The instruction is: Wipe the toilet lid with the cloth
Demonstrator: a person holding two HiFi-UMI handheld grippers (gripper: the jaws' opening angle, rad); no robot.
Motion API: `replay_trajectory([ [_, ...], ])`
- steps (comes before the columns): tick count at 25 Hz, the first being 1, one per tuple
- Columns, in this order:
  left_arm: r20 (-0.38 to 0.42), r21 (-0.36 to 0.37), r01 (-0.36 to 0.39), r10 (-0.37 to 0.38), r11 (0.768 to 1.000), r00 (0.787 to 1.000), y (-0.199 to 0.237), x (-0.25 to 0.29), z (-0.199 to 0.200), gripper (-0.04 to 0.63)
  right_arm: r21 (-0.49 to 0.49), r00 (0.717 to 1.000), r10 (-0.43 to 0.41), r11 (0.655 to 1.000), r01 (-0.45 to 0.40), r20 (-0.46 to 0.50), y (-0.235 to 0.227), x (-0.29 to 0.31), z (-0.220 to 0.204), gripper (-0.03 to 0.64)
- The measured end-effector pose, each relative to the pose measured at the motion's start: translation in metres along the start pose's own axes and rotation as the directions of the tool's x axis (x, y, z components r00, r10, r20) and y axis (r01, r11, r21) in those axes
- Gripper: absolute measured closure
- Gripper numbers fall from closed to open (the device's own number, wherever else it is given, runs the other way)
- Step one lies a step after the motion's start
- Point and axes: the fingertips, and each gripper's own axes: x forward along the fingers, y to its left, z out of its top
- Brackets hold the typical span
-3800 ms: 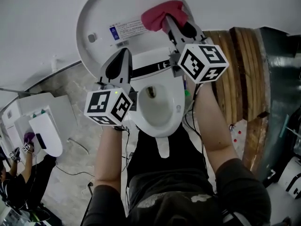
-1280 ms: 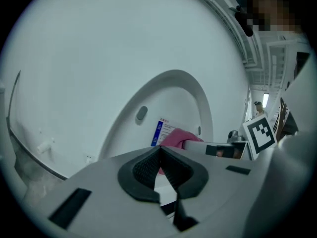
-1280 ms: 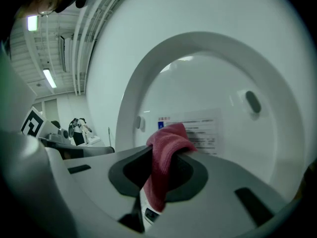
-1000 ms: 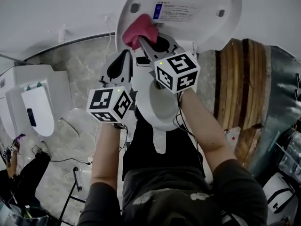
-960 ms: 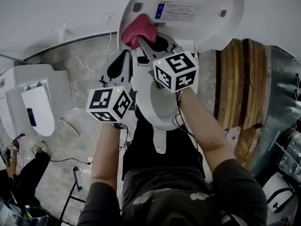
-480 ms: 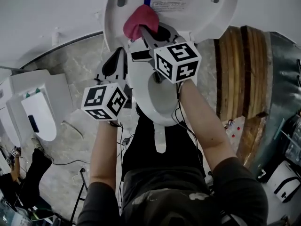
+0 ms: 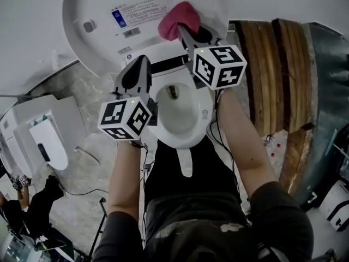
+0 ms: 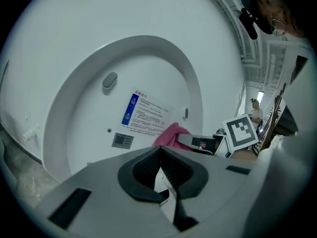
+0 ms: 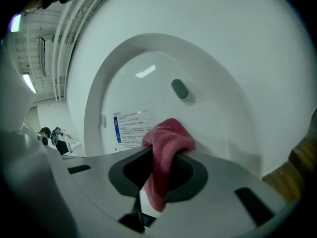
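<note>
Now, R hand-held gripper [image 7: 184, 31] clamps cloth [image 7: 177, 18], maybe touching lid [image 7: 98, 7], L hand-held gripper [image 7: 143, 61] closed

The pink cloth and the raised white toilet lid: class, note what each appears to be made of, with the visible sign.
The pink cloth looks like soft terry or microfibre fabric, matt: its surface is fuzzy and it drapes in folds. The white toilet lid is probably moulded plastic, smooth and glossy: a light reflects off its curved surface.

Workshop-like room fitted with toilets: one toilet [image 7: 180, 119], a second toilet [image 7: 49, 146] beside it, cables [image 7: 82, 194] across marbled floor [image 7: 82, 168].
</note>
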Motion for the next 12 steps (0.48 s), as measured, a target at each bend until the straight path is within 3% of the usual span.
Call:
replay_trajectory([
  [12,0.002,-0.041,0.012,-0.012,0.999,1.000,-0.058,0.025,-0.029,0.588,0.022,1.000,-0.026,0.999,0.026,-0.016,-0.052,-0.037,-0.003,0.561],
])
